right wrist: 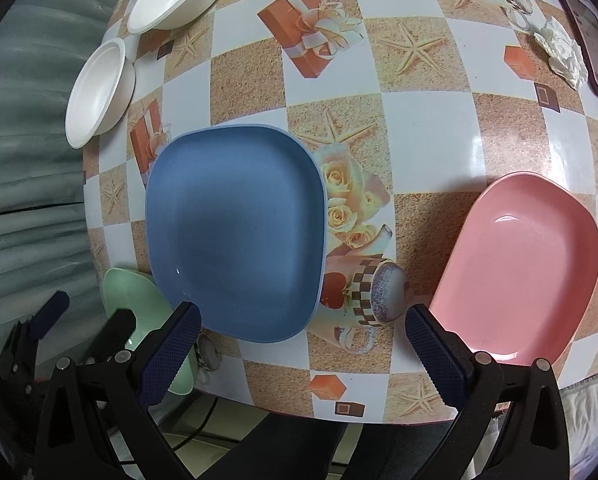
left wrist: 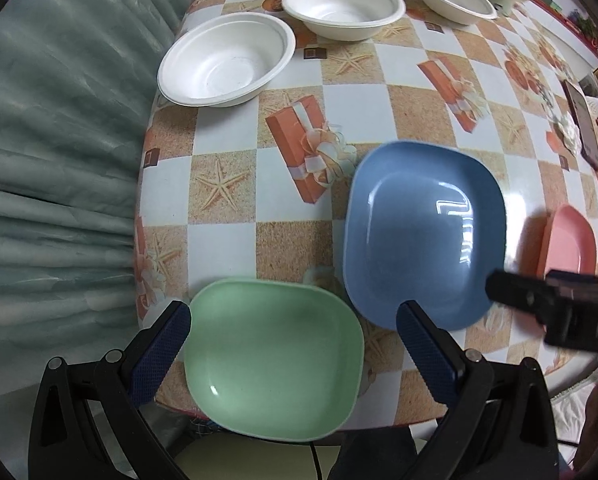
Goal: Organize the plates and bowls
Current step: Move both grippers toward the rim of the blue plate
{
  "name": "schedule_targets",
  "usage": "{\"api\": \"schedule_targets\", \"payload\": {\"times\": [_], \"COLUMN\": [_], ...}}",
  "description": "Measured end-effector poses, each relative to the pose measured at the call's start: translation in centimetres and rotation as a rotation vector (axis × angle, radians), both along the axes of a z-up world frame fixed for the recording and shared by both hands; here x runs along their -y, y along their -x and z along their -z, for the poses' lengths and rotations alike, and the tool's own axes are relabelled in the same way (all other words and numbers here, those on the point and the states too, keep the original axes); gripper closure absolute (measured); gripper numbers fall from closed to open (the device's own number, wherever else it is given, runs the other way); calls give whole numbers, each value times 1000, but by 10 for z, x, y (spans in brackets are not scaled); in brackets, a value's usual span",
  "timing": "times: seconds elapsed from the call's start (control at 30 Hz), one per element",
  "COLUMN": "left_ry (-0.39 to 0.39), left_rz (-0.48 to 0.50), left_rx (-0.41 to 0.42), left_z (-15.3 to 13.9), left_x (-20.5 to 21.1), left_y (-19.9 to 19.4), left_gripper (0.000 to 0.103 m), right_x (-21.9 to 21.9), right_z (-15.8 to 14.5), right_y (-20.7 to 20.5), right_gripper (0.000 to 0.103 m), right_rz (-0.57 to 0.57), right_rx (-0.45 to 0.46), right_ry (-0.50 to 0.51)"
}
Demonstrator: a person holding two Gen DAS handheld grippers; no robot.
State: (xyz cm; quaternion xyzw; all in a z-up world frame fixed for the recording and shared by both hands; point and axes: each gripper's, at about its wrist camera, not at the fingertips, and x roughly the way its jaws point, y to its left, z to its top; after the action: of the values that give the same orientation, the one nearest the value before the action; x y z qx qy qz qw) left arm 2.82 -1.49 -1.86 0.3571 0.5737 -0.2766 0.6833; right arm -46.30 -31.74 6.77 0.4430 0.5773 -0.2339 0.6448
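Three plates (right wrist: pixel 235 236) along table (right wrist: pixel 419 128) near edge, bowls (left wrist: pixel 225 60) behind

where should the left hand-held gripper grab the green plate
On the near rim of the green plate, which overhangs the table edge. Come in from the near side with one finger above and one below; the open left hand-held gripper already straddles the plate, too wide to pinch across.
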Motion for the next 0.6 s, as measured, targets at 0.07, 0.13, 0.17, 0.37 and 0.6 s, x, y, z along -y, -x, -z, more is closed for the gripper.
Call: {"api": "schedule_targets", "payload": {"times": [0.07, 0.13, 0.17, 0.37, 0.6], "left_ry": [4, 7, 3, 7, -37], "left_rz": [-6, -9, -11, 28, 118], "left_rx": [33, 16, 24, 23, 16], "left_z": [3, 8, 10, 23, 51], "left_x": [3, 7, 8, 23, 48], "left_y": [-6, -12, -14, -20, -7], "left_gripper": [0, 0, 0, 0, 0], "right_x": [7, 9, 10, 21, 33], "right_z": [6, 8, 10, 27, 49], "right_y": [-6, -9, -11, -22, -20], "right_gripper": [0, 0, 0, 0, 0], "right_rz": [-7, -7, -6, 27, 48], "right_rx": [-50, -45, -39, -36, -137], "right_ry": [-7, -5, -4, -52, -57]}}
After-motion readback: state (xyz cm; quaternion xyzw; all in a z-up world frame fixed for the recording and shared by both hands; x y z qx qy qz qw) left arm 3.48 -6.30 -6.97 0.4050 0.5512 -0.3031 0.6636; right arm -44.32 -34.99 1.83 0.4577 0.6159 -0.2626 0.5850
